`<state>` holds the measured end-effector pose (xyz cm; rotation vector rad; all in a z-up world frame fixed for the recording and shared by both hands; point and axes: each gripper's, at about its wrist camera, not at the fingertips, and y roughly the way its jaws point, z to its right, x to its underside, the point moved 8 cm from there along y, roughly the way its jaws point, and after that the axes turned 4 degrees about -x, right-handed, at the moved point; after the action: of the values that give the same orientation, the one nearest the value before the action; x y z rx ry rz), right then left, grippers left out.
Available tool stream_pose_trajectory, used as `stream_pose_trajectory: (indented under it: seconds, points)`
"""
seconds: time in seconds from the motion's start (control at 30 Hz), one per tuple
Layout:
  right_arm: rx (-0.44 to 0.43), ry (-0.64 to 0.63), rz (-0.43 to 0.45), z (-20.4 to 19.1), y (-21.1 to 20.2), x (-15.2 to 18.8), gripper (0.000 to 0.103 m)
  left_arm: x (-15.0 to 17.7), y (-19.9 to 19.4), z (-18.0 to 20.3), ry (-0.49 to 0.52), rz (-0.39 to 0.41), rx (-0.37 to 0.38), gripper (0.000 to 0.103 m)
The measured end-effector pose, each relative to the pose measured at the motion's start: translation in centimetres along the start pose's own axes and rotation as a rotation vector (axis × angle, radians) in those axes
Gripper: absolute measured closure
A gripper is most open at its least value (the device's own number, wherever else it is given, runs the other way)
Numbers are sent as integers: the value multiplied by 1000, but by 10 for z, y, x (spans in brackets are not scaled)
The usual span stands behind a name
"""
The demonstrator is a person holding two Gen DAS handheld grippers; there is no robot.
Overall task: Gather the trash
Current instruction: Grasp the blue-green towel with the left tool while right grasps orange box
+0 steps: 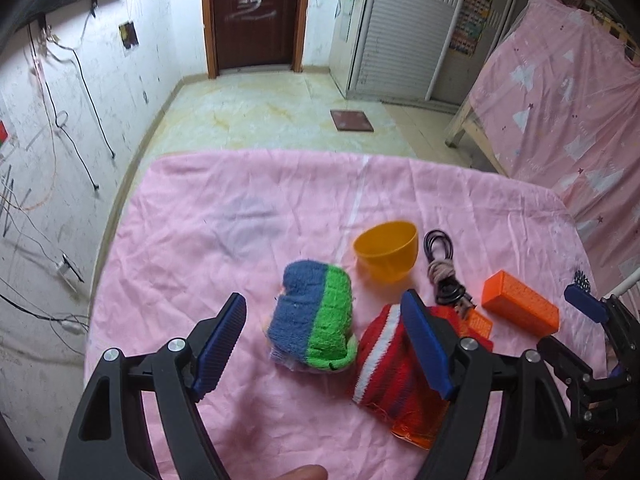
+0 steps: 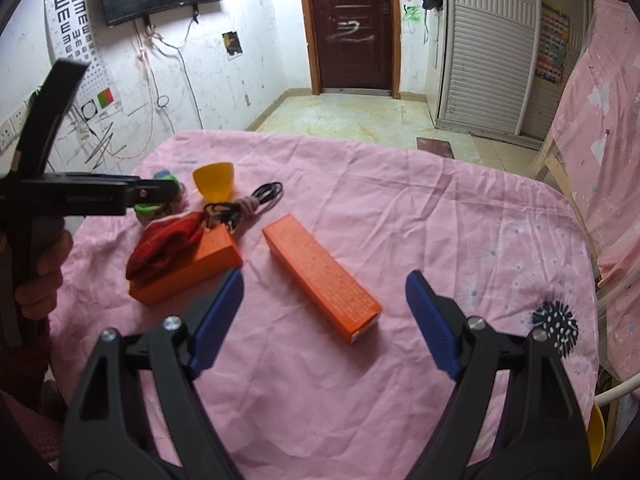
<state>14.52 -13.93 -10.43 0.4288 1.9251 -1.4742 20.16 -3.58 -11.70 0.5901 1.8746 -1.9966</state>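
On the pink cloth, a long orange box (image 2: 322, 278) lies just ahead of my open, empty right gripper (image 2: 324, 300); it also shows in the left wrist view (image 1: 520, 308). A second orange box (image 2: 192, 270) lies under a red striped knit piece (image 2: 164, 250), which shows in the left wrist view (image 1: 390, 364). My left gripper (image 1: 322, 330) is open and empty above a blue and green knit piece (image 1: 312, 320). A yellow bowl (image 1: 386, 250) and a bundled black cable (image 1: 442, 272) lie behind.
The pink-covered table (image 2: 400, 208) ends at the far edge, with tiled floor and a dark door (image 2: 352, 24) beyond. A pink-draped frame (image 1: 560, 100) stands to the right. The left gripper's body (image 2: 88, 198) is at the left in the right wrist view.
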Motion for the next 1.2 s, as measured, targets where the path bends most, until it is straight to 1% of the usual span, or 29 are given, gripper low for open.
stream_pose_trajectory:
  seconds: [0.1,0.17,0.23,0.3,0.37,0.4,0.43,0.5,0.53,0.63,0.7,0.8,0.87,0.97,1.2]
  points:
    - [12,-15,-9,-2,6,0,23,5,9,-1,3,-19,-5,34]
    - [28,-27,-17,-1,10,0,23,6,12,-1,10,-25,-20,45]
    - [34,-31,-23,-1,13,0,23,8,16,-1,17,-36,-25,52]
    - [36,-34,-25,-1,16,-2,23,9,19,-1,18,-38,-31,57]
    - [36,-38,-27,0,18,-3,23,9,18,-3,22,-26,-52,70]
    - [36,-40,-28,-1,19,-4,23,9,18,-3,22,-22,-55,72]
    - [35,-45,-32,-1,20,-5,23,9,18,-3,20,-20,-55,76]
    - [33,-55,-38,-3,23,-5,30,9,17,-5,8,-14,-57,81]
    - [30,-56,-42,-3,25,-6,36,8,17,-6,0,-12,-55,83]
    - [25,-65,-53,-5,28,-5,46,6,12,-9,-19,3,-60,84]
    - [28,-81,-63,-8,30,-4,50,5,8,-14,-21,13,-68,84]
    - [43,-100,-70,-10,31,-1,59,6,3,-13,-24,16,-63,84]
    - [52,-104,-69,-10,29,0,70,5,-1,-12,-27,21,-68,84]
    - [72,-118,-68,-9,27,1,80,6,-7,-10,-29,32,-74,84]
    - [70,-84,-25,-5,11,3,81,4,-28,-5,-27,70,-69,84]
